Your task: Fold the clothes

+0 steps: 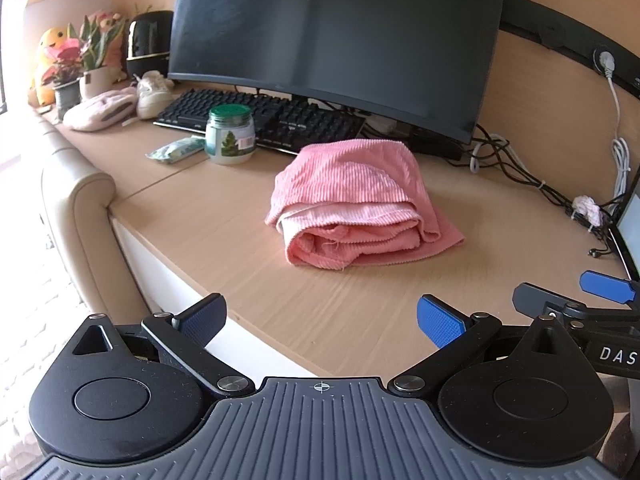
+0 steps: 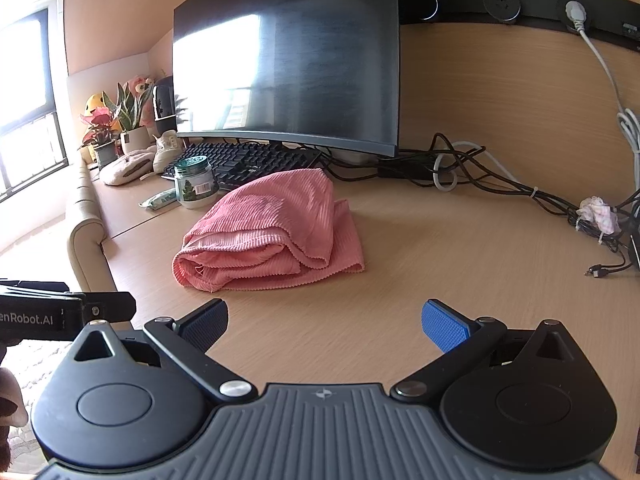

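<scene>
A pink ribbed garment [image 1: 356,204] lies folded in a thick bundle on the wooden desk [image 1: 224,216], in front of the monitor. It also shows in the right wrist view [image 2: 272,232]. My left gripper [image 1: 322,320] is open and empty, held back near the desk's front edge, well short of the garment. My right gripper [image 2: 324,322] is open and empty too, over the desk, short of the garment and to its right. The right gripper's blue finger [image 1: 606,286] shows at the right edge of the left wrist view.
A large dark monitor [image 1: 336,44] and black keyboard [image 1: 260,118] stand behind the garment. A green-lidded jar [image 1: 230,134] and a wipes packet [image 1: 176,151] sit to its left. Plants, a shoe and plush items fill the far left. Tangled cables [image 2: 500,184] run along the right.
</scene>
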